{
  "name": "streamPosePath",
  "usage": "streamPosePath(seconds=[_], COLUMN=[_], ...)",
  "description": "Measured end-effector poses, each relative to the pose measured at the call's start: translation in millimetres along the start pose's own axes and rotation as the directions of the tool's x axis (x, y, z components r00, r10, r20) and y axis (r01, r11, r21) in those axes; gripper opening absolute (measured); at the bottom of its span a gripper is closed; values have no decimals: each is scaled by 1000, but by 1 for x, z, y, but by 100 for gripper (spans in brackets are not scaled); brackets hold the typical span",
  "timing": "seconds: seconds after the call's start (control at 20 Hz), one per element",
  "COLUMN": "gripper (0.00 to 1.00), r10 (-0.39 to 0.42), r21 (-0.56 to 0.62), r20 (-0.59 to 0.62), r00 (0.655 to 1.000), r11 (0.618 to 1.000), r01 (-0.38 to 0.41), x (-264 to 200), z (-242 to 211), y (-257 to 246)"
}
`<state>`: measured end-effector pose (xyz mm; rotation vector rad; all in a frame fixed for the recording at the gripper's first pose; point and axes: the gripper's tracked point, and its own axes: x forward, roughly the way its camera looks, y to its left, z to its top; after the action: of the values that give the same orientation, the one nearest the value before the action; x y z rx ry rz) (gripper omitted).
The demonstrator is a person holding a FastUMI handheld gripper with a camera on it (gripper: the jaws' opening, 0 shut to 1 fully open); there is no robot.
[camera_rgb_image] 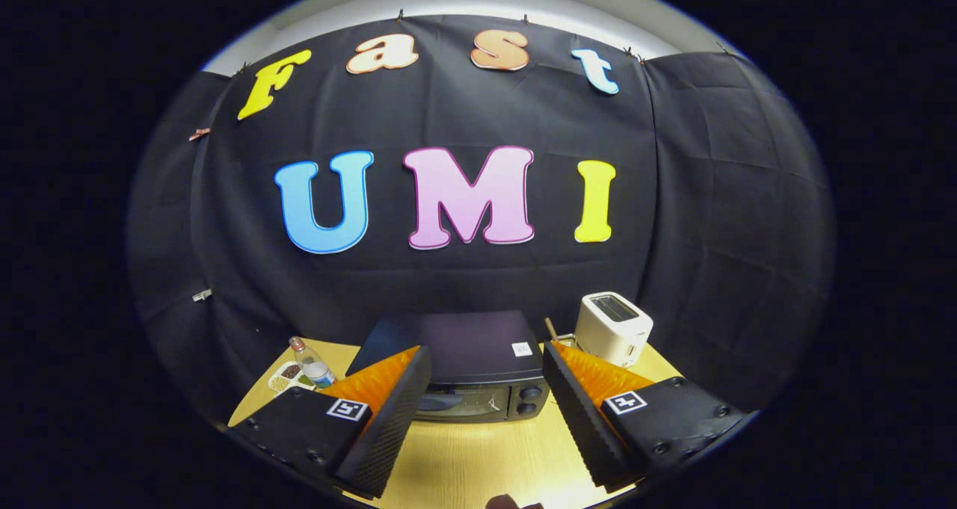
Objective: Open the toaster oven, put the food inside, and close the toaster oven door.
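**Claw spread wide above the table, toaster oven ahead with its door shut**

The gripper hangs over a pale wood-grain table with its jaws far apart and nothing held between them. Each finger is a black wedge with a ribbed, finely grooved inner pad, backed by an orange ridged piece and a flat black plate carrying a small square black-and-white marker.

Just beyond the fingertips, and framed in the gap between them, sits the toaster oven: a low boxy appliance with a matte dark top bearing a small white sticker, a glossy dark glass door that lies closed, and two round knobs stacked at the door's right side.

Right of the oven, near the right finger, stands a white pop-up toaster with rounded corners and a dark slot on top. Left of the oven, beyond the left finger, a clear plastic bottle stands by a shallow pale sectioned tray holding small food pieces; what kind is too small to tell
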<state>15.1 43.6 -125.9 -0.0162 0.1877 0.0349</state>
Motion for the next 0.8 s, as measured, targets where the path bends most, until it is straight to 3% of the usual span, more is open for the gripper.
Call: streamPosePath(seconds=[0.35,0.8], gripper=[98,99], r10=[-5,4], r21=[-7,13], r20=[153,123], r00=[988,992], r11=[1000,1000], r01=[6,-5], x=[-55,-91], z=[70,61], y=[-16,-23])
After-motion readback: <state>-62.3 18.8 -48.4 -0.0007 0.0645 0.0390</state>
